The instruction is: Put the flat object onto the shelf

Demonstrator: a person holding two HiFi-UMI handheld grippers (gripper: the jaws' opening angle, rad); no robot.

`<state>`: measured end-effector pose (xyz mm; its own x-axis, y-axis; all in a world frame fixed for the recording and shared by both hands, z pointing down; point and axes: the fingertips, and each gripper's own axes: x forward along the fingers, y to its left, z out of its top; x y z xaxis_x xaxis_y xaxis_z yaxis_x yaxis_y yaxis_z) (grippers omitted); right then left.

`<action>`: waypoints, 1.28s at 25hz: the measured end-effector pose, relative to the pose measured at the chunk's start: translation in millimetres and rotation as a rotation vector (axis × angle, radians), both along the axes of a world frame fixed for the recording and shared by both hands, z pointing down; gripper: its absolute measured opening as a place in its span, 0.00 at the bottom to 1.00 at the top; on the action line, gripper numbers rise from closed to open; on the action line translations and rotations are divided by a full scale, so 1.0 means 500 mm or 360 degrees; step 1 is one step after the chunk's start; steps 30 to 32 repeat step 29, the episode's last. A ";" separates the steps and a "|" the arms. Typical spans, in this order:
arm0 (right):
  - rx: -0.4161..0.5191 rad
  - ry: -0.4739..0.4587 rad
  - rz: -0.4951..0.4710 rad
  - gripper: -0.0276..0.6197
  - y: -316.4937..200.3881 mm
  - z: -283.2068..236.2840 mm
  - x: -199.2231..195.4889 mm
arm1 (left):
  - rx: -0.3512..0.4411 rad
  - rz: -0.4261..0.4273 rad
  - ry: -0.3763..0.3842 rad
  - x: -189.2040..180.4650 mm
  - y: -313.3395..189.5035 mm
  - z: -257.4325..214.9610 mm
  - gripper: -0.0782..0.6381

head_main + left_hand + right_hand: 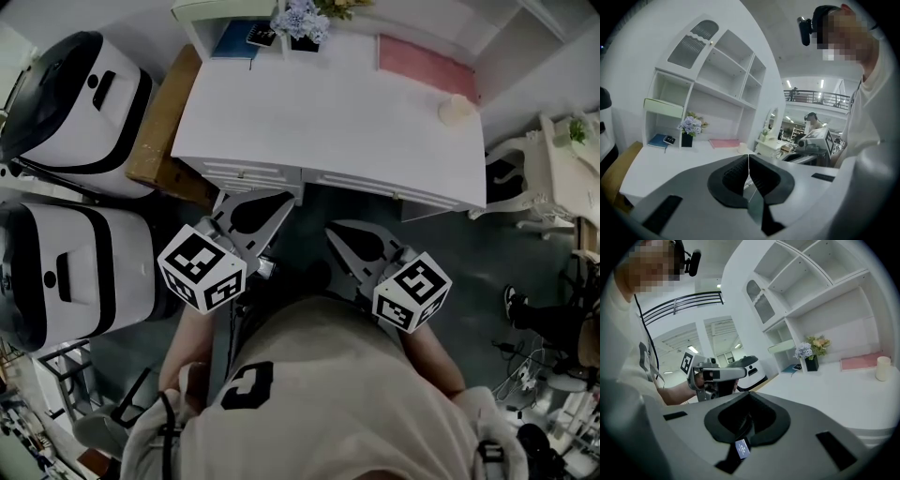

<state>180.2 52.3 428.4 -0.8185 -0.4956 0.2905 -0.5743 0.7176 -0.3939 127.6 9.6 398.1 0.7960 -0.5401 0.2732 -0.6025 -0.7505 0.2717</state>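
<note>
The left gripper has its jaws fully together: only a thin seam runs between the ribbed dark pads, and nothing is between them. The right gripper also has its jaws closed with nothing in them; a small label sits below them, its print too small to read. The pink flat object lies on the white desk, well ahead of both grippers and touched by neither. It is thin and rectangular with a matte surface; whether it is a book or a mat I cannot tell. Just beside it, on the side nearer the grippers, stands a short cream cylinder, smooth, perhaps a candle. Further to the left of the left gripper's line stands a dark square vase with pale purple flowers, and beyond it a blue book lies in the lowest shelf compartment with a small dark thing on top, too small to identify. The white shelf has plain open compartments and one arched door with a ribbed panel; the head view cuts off nearly all of it.
</note>
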 end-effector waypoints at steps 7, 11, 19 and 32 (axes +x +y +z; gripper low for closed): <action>0.0067 0.0075 -0.0039 0.08 0.004 -0.013 -0.080 | 0.0000 0.0018 -0.0010 -0.070 0.011 0.002 0.13; 0.0094 0.0112 0.0003 0.08 0.000 -0.019 -0.121 | -0.0009 0.0039 0.0009 -0.109 0.012 0.004 0.13; 0.0122 0.0152 0.0136 0.08 -0.017 -0.035 -0.188 | 0.0041 0.0109 0.0032 -0.183 0.015 -0.007 0.13; 0.0128 0.0159 0.0137 0.08 -0.020 -0.031 -0.282 | 0.0050 0.0124 0.0073 -0.269 0.012 -0.009 0.13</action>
